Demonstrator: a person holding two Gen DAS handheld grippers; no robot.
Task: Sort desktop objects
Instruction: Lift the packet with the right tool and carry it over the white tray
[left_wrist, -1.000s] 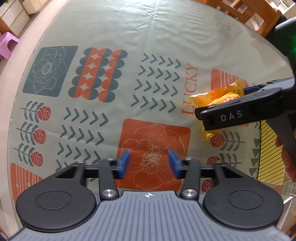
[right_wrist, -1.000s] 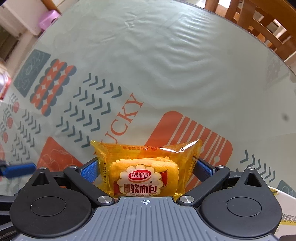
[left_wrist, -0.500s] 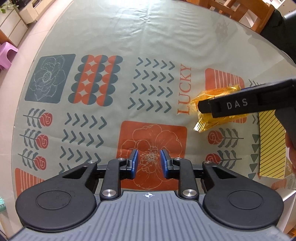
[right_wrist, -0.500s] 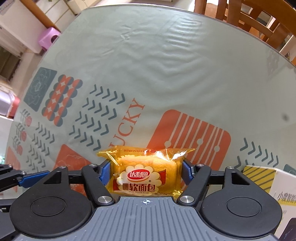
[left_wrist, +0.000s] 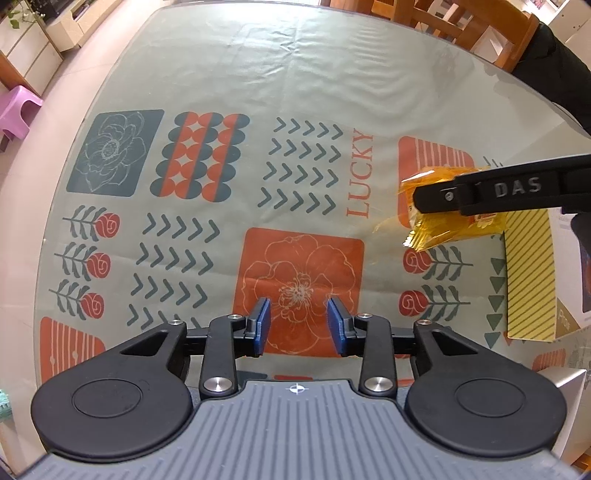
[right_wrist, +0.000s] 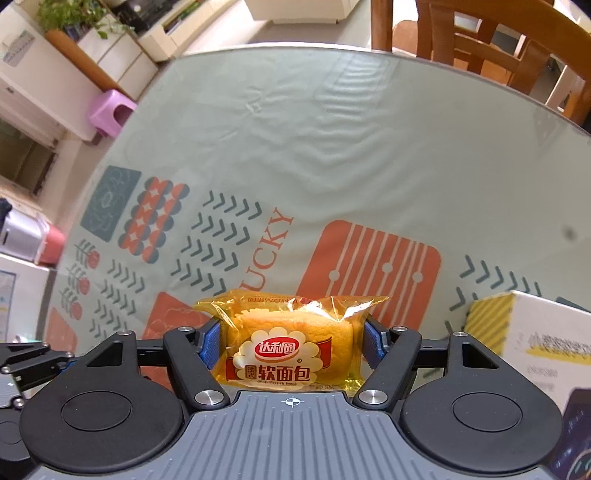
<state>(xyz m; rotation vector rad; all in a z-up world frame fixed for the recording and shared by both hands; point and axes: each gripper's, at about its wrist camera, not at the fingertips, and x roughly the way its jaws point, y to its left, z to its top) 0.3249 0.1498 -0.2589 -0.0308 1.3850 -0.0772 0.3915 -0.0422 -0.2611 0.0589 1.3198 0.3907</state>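
The right tongs (right_wrist: 291, 343) grip a yellow bread packet (right_wrist: 291, 347) between their blue pads (right_wrist: 210, 345), which press on both of its sides and hold it clear above the patterned worktop (right_wrist: 295, 166). Just to the right of these tongs stands a white box (right_wrist: 535, 332) with a yellow striped side. The left tongs (left_wrist: 299, 326) hang empty with a moderate gap between their pads, over an orange flower square; the packet sits ahead of them to the right.

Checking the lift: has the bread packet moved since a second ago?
Yes. The bread packet, in the right claw, rose off the tablecloth.
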